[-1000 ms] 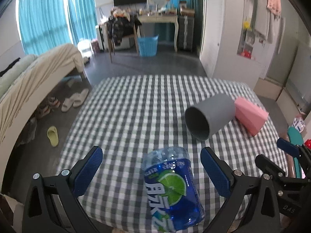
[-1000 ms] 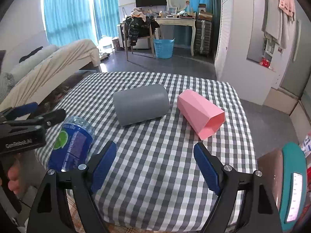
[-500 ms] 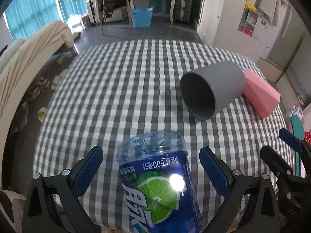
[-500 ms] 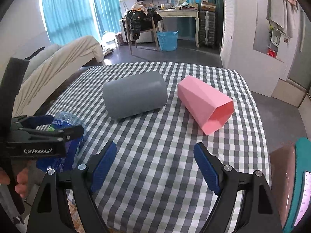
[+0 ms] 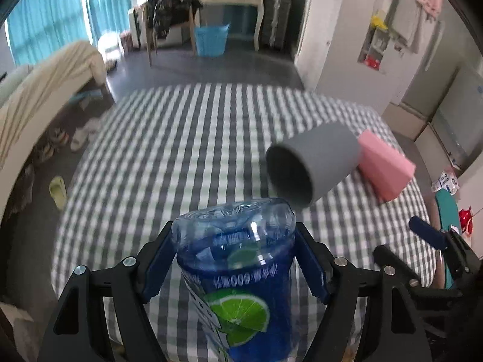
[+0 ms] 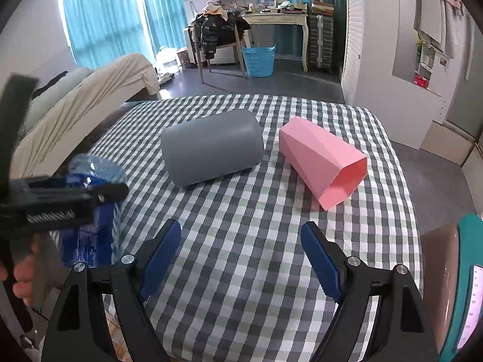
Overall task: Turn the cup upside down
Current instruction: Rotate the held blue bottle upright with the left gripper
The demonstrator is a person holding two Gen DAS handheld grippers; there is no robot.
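A grey cup (image 6: 211,147) lies on its side mid-table, mouth toward the left gripper; it also shows in the left wrist view (image 5: 314,166). A pink faceted cup (image 6: 324,161) lies on its side to its right, also in the left wrist view (image 5: 385,167). My left gripper (image 5: 234,264) is shut on a blue water bottle (image 5: 238,280) with a lime label, its base pointing forward, at the table's near-left edge. From the right wrist view the bottle (image 6: 90,211) is at left. My right gripper (image 6: 241,259) is open and empty over the table's near edge.
The table wears a grey-and-white checked cloth (image 6: 241,226). A teal device (image 6: 469,286) stands off the table's right side. A bed (image 6: 75,111) is on the left, and a desk, chair and blue basket (image 6: 259,60) are at the back.
My left gripper closed its fingers onto the blue bottle, which lay loose between them before, and its view swung upward. My right gripper moved slightly forward and stayed open.
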